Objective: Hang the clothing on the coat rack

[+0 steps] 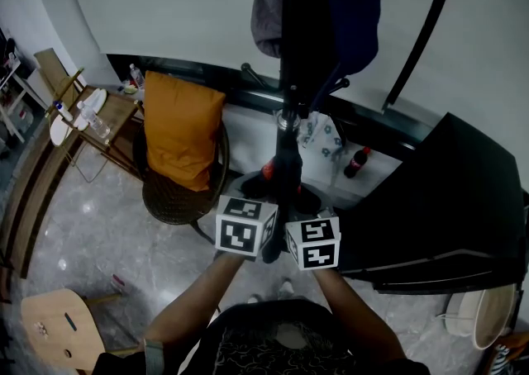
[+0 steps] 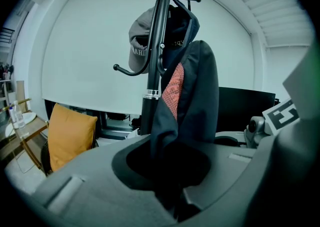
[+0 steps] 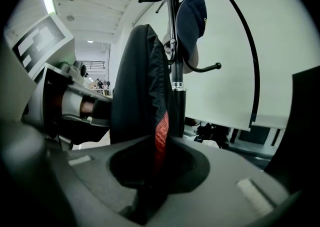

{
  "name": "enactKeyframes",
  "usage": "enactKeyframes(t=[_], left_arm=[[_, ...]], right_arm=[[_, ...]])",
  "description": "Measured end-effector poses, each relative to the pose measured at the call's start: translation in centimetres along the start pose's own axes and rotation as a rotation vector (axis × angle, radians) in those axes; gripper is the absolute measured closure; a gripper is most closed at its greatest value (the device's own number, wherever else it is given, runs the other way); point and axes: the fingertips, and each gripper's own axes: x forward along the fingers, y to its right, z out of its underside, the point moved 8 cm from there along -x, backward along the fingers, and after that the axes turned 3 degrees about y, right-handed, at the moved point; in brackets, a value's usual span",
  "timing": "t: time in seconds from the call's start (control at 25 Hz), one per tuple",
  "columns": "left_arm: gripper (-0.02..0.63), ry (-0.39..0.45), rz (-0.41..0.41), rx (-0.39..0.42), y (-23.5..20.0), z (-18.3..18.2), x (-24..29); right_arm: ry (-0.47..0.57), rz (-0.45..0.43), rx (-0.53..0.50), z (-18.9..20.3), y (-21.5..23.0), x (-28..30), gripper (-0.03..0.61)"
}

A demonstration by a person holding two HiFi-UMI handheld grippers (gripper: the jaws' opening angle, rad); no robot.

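Since left tool (image 2: 169,193) & right tool (image 3: 147,193) both clamp the jacket (image 2: 200,86) up against coat rack (image 2: 149,113) pole, raise collar over a free hook, clear of cap (image 2: 136,46).

- The left gripper (image 1: 245,227) and the right gripper (image 1: 314,241) sit side by side, close against the coat rack (image 1: 287,92) pole.
- A dark garment (image 1: 351,10) and a grey cap (image 1: 266,10) hang high on it.
- An orange cushion (image 1: 178,138) leans in a round chair (image 1: 169,200) to the left.
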Motion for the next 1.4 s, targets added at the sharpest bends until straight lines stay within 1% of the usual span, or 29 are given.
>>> enactKeyframes(t=[0.2,0.56,0.72,1.0,1.4], left_arm=[[0.577,0.008,-0.008,0.021,0.1,0.0,-0.5],[0.572,-0.002,0.025,0.010,0.6,0.6,-1.4],[0.551,-0.005,0.032,0.025,0.7,0.6,-2.0],[0.522,0.003,0.060,0.018,0.8,0.7,-3.2],[0.517,0.023,0.101,0.036,0.8,0.2,-5.4]], right_arm=[[0.016,0.023,0.008,-0.1,-0.2,-0.5,0.517],[0.020,0.046,0.013,-0.4,-0.7,-1.8,0.505],[0.035,0.057,0.017,-0.8,-1.0,-2.5,0.497],[0.041,0.080,0.023,-1.1,-1.7,-3.6,0.495],[0.062,0.115,0.047,-1.9,-3.3,-5.1,0.495]])
